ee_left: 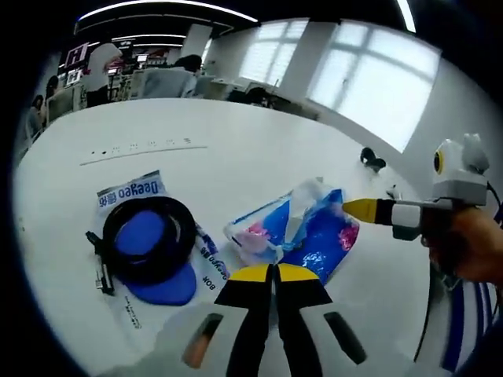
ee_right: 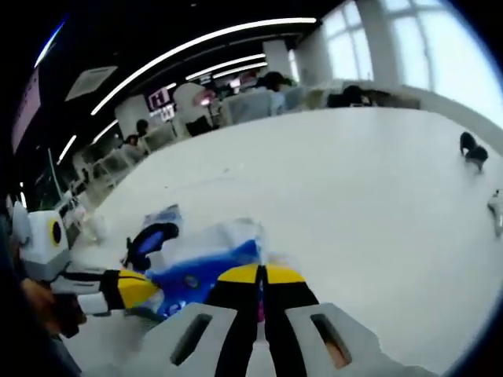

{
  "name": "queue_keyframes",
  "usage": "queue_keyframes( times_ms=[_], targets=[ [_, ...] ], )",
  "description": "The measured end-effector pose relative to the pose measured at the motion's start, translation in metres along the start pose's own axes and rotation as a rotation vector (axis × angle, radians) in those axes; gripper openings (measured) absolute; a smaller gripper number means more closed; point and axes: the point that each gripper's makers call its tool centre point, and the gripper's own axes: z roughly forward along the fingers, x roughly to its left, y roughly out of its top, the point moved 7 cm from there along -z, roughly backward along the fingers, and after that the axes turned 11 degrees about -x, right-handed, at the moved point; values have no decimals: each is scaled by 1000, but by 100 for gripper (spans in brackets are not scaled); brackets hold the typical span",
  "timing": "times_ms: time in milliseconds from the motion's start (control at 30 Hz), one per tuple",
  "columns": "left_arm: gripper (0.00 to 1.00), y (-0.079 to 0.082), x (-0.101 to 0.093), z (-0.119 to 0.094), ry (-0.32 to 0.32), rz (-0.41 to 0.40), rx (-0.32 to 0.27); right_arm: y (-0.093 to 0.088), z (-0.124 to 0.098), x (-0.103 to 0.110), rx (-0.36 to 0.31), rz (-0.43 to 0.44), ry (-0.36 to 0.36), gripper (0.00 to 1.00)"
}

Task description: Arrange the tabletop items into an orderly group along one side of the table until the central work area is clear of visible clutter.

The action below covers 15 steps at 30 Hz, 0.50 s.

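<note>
On the white worktop (ee_left: 236, 157) lies a blue tissue pack (ee_left: 302, 232), a tissue sticking up from its top. Just beside it sits a black cable coil (ee_left: 149, 236) on a blue pad (ee_left: 161, 283), over a plastic bag (ee_left: 130, 192). The left hand-held gripper (ee_left: 275, 271) hovers near the pack's edge, jaws pressed together, pinching nothing. The right hand-held gripper (ee_left: 350, 208) reaches the pack's far side, tips closed, apparently touching the wrapper. In the right gripper view, its yellow tips (ee_right: 261, 275) meet over the pack (ee_right: 204, 271). A small dark object (ee_left: 373, 159) rests well apart.
</note>
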Motion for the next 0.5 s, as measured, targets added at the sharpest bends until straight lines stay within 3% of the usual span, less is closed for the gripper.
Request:
queue_keyframes(
  times_ms=[500],
  targets=[
    [5,-11,2,5,4,1,43,-20,2,-16,60,-17,-52,0]
  ],
)
